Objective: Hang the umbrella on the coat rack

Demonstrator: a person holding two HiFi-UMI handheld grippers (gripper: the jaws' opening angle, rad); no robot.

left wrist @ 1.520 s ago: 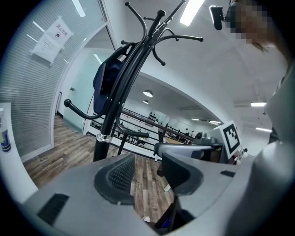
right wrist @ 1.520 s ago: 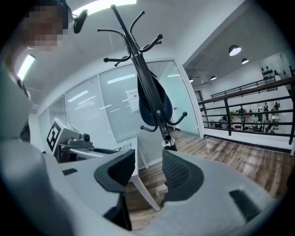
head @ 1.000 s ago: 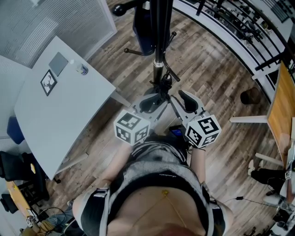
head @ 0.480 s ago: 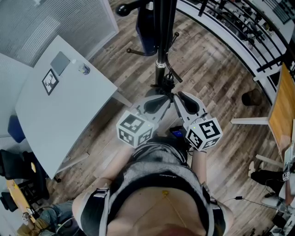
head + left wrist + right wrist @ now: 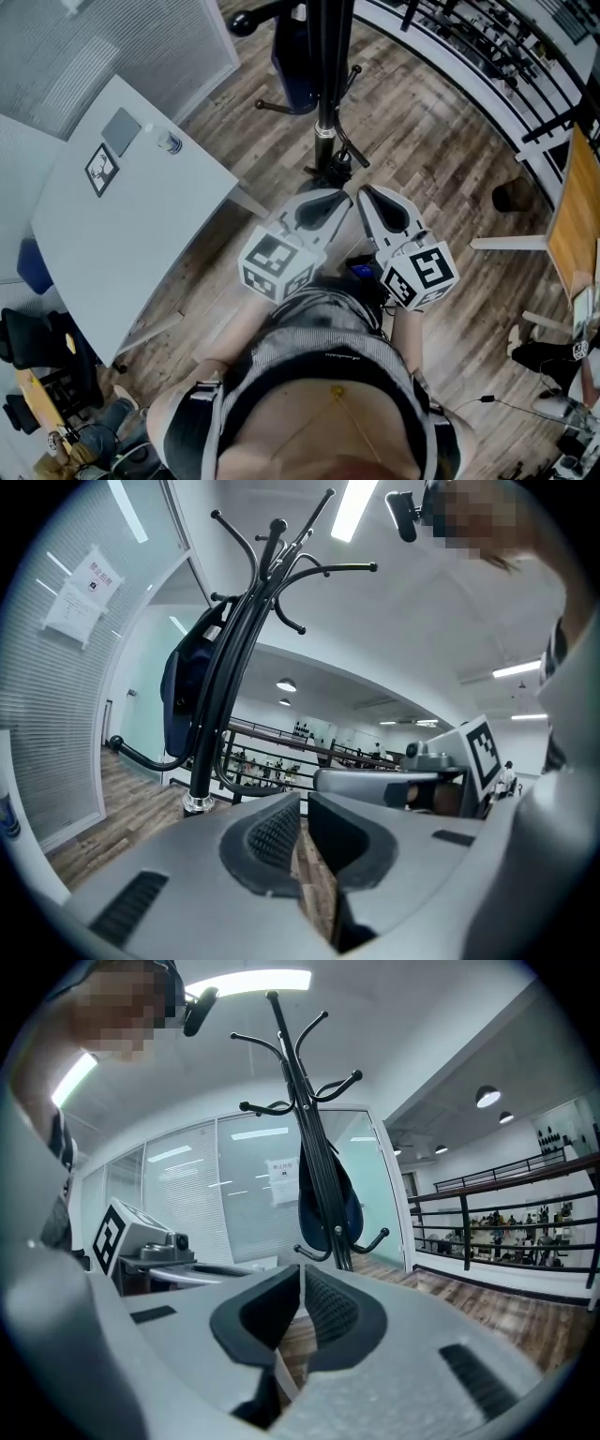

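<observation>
A black coat rack (image 5: 323, 84) stands on the wood floor straight ahead of me. A dark blue folded umbrella (image 5: 289, 52) hangs on it, against the pole. In the left gripper view the rack (image 5: 225, 667) rises at the left with the umbrella (image 5: 183, 696) on its far side. The right gripper view shows the rack (image 5: 305, 1101) at centre, the umbrella (image 5: 328, 1194) hanging beside the pole. My left gripper (image 5: 335, 199) and right gripper (image 5: 367, 195) are side by side, just short of the rack's base. Both have just been closing and now stand shut, with nothing between their pads.
A white table (image 5: 131, 225) stands at the left with a cup (image 5: 167, 141), a grey pad (image 5: 119, 129) and a marker card (image 5: 98, 167). A black railing (image 5: 469, 42) curves along the upper right. A wooden tabletop (image 5: 572, 225) is at the right edge.
Both grippers' jaws have gone from apart to closed, with nothing taken hold of. Both grippers have risen a little. The umbrella and rack have not moved.
</observation>
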